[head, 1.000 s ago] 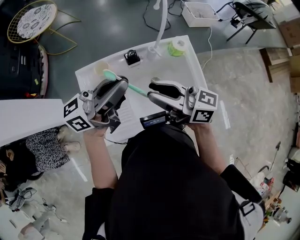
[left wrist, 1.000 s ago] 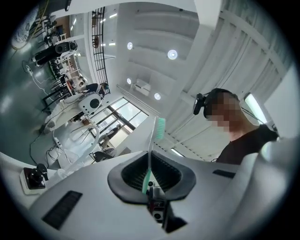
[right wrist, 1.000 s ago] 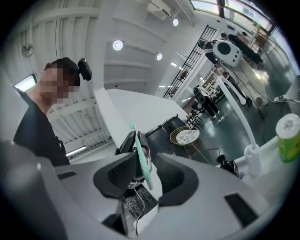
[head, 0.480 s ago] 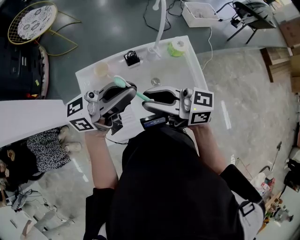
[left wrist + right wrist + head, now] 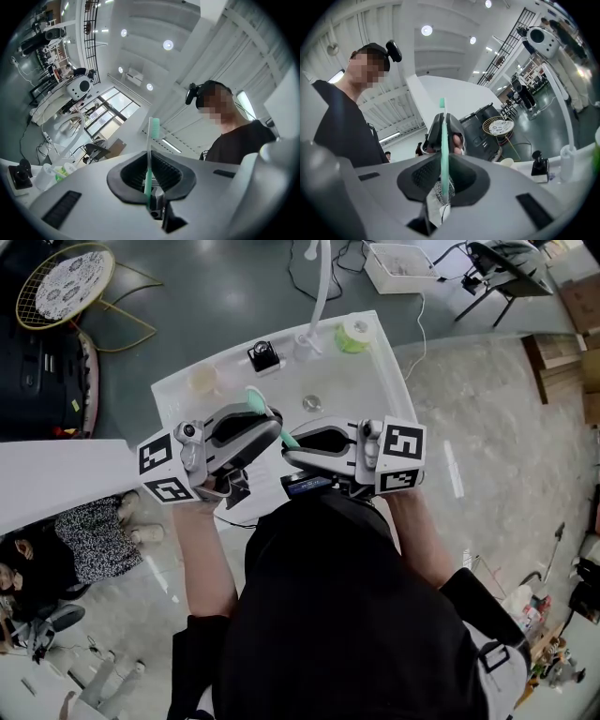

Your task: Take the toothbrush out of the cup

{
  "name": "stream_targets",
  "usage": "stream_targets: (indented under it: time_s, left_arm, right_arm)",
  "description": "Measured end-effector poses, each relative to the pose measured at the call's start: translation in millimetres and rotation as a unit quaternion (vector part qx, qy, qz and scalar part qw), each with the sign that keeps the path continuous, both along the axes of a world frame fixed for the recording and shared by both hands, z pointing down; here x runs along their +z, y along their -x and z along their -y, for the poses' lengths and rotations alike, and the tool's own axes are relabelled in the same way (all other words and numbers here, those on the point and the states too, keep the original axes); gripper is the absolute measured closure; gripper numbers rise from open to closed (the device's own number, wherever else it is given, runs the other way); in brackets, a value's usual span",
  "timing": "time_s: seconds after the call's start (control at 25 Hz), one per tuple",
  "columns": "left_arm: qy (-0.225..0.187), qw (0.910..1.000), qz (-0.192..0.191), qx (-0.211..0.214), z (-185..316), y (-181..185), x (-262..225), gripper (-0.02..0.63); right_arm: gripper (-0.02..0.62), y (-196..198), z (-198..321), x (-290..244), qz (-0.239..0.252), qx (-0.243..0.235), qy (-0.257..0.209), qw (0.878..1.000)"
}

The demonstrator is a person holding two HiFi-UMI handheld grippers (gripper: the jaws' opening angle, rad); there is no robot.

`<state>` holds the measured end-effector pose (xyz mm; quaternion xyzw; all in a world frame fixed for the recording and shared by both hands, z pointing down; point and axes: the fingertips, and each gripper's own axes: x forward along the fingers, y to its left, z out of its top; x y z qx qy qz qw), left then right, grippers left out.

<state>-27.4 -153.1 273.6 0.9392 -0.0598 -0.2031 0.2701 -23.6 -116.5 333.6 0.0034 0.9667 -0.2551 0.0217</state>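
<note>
The green toothbrush (image 5: pixel 257 403) is up in the air over the white table (image 5: pixel 380 362), clear of the cream cup (image 5: pixel 202 379) at the far left. My left gripper (image 5: pixel 272 424) is shut on it near the bristle end. My right gripper (image 5: pixel 288 448) faces it from the right; its jaws have just been closing and now press on the handle end. In the left gripper view the toothbrush (image 5: pixel 150 154) stands upright between the pads of the left gripper (image 5: pixel 150 157). In the right gripper view the toothbrush (image 5: pixel 442 136) runs up through the right gripper (image 5: pixel 443 155).
On the far part of the table stand a small black object (image 5: pixel 265 354), a green roll (image 5: pixel 353 334) and a white gooseneck stem (image 5: pixel 323 287). A small round piece (image 5: pixel 311 403) lies mid-table. A round wire stool (image 5: pixel 66 282) is on the floor beyond.
The left gripper carried the toothbrush to the right, away from the cup. The right gripper moved left to meet it, and its wide-open jaws closed on the handle.
</note>
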Motion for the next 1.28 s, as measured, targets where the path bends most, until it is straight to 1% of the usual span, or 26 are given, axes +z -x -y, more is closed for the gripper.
stream_targets:
  time_s: [0.12, 0.2, 0.36, 0.48, 0.6, 0.72, 0.88, 1.0, 1.12, 1.28]
  left_arm:
    - [-0.004, 0.9995, -0.006, -0.03, 6, -2, 0, 0.576]
    - [0.002, 0.9985, -0.018, -0.052, 12, 1, 1, 0.575]
    - [0.03, 0.9941, -0.04, -0.096, 22, 11, 9, 0.572]
    - [0.051, 0.9903, -0.048, -0.12, 26, 19, 19, 0.569]
    - [0.067, 0.9868, -0.051, -0.138, 26, 27, 28, 0.566]
    - [0.072, 0.9835, -0.054, -0.157, 27, 34, 32, 0.566]
    - [0.069, 0.9826, -0.058, -0.162, 26, 35, 29, 0.566]
    - [0.071, 0.9825, -0.052, -0.164, 25, 32, 31, 0.568]
    - [0.066, 0.984, -0.035, -0.162, 24, 25, 30, 0.568]
    - [0.049, 0.9885, -0.01, -0.143, 23, 10, 25, 0.572]
  right_arm:
    - [0.54, -4, 5, 0, 0.012, 0.009, 0.017, 1.0]
    - [0.54, -6, 10, -2, 0.027, 0.018, 0.034, 0.999]
    - [0.541, -10, 19, -1, 0.055, 0.037, 0.075, 0.995]
    - [0.541, -13, 25, 1, 0.07, 0.046, 0.103, 0.991]
    - [0.541, -15, 28, 3, 0.075, 0.049, 0.114, 0.989]
    - [0.541, -13, 28, 5, 0.078, 0.046, 0.118, 0.989]
    - [0.541, -13, 28, 5, 0.083, 0.047, 0.127, 0.987]
    - [0.542, -13, 30, 7, 0.082, 0.053, 0.131, 0.987]
    - [0.541, -10, 28, 11, 0.058, 0.052, 0.117, 0.99]
    - [0.541, -3, 20, 16, 0.019, 0.039, 0.089, 0.995]
